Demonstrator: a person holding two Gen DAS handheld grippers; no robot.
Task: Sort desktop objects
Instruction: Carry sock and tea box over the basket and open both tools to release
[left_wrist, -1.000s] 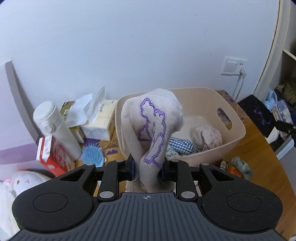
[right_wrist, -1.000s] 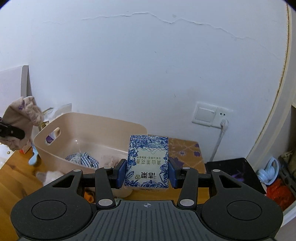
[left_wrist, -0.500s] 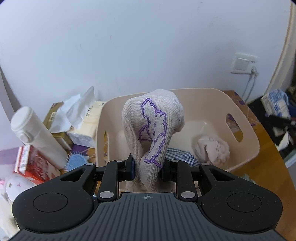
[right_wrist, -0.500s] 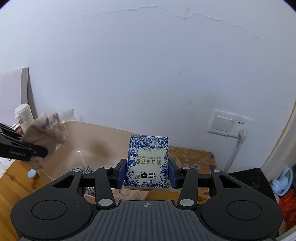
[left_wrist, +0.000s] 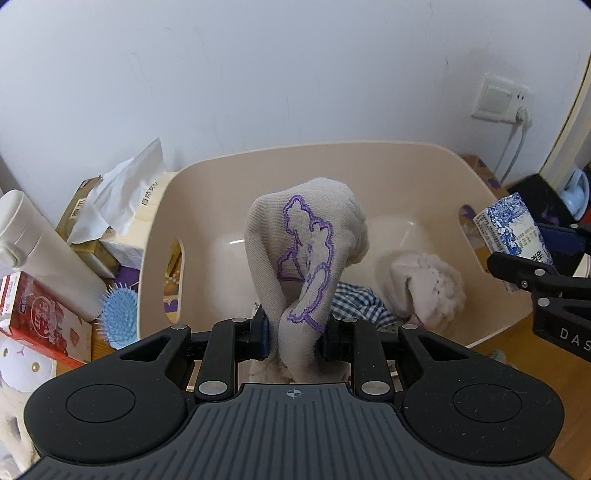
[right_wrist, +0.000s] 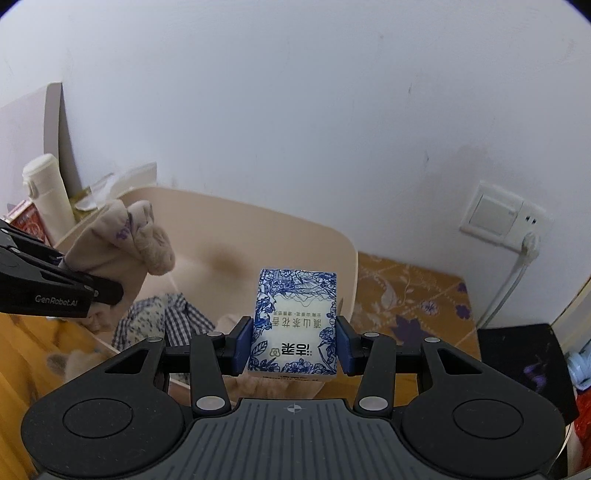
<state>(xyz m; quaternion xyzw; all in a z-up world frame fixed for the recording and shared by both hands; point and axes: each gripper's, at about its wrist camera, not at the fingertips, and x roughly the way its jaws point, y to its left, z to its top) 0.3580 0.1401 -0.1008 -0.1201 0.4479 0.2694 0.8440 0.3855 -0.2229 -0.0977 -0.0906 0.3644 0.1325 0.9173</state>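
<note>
Here, sock (left_wrist: 306, 266) upright in left jaws, tissue pack (right_wrist: 293, 321) upright in right.

The basket (left_wrist: 369, 155) is open above, its floor partly covered by a checked cloth (left_wrist: 354, 302) and pink cloth (left_wrist: 428, 284); its left side is crowded by a bottle (left_wrist: 44, 251) and tissue box (left_wrist: 122, 221).

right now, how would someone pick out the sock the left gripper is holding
Start at the big beige basket against the white wall. Just above its near rim, the left gripper has its jaws shut on a pale sock. Unlike the plain pinkish cloth and checked fabric inside, it carries a purple cloud-like outline.
</note>
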